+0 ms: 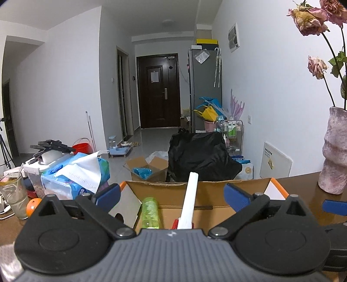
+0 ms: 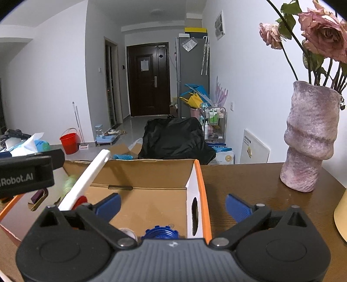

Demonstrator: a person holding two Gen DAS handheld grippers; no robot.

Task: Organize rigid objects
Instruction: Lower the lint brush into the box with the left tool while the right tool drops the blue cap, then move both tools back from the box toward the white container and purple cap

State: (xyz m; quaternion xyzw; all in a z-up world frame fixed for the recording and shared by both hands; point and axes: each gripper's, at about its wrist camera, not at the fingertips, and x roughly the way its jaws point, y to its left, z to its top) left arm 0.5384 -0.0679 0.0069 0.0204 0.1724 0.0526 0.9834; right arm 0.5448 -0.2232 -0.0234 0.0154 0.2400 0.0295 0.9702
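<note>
Left wrist view: we hold the left gripper (image 1: 172,193) over a cardboard box (image 1: 208,191) on a brown wooden table (image 1: 303,180), its blue fingertips (image 1: 235,196) spread wide and released, nothing between them. Inside the box we see a green bottle (image 1: 150,213) lying on its side and a long white stick (image 1: 189,202) that leans from a red piece (image 1: 175,224) at its base up past the box's far wall. To the left of the box sit a tissue pack (image 1: 73,173), an orange (image 1: 33,206) and a glass (image 1: 14,199); to its right stands a pink vase (image 1: 335,151) of dried roses (image 1: 310,19).

From the right wrist view, we keep the right gripper (image 2: 172,208) just as wide and empty, straddling the box's orange-edged right wall (image 2: 200,195): one fingertip is over the box floor, the other over the table. A blue ribbed cap (image 2: 161,233) shows at the near edge inside the box, close below the gripper. The white stick (image 2: 86,177) slants at the box's left side, and the body of the left gripper (image 2: 26,173) enters from the left. The vase (image 2: 310,138) stands to the right of the box, well apart from it.
</note>
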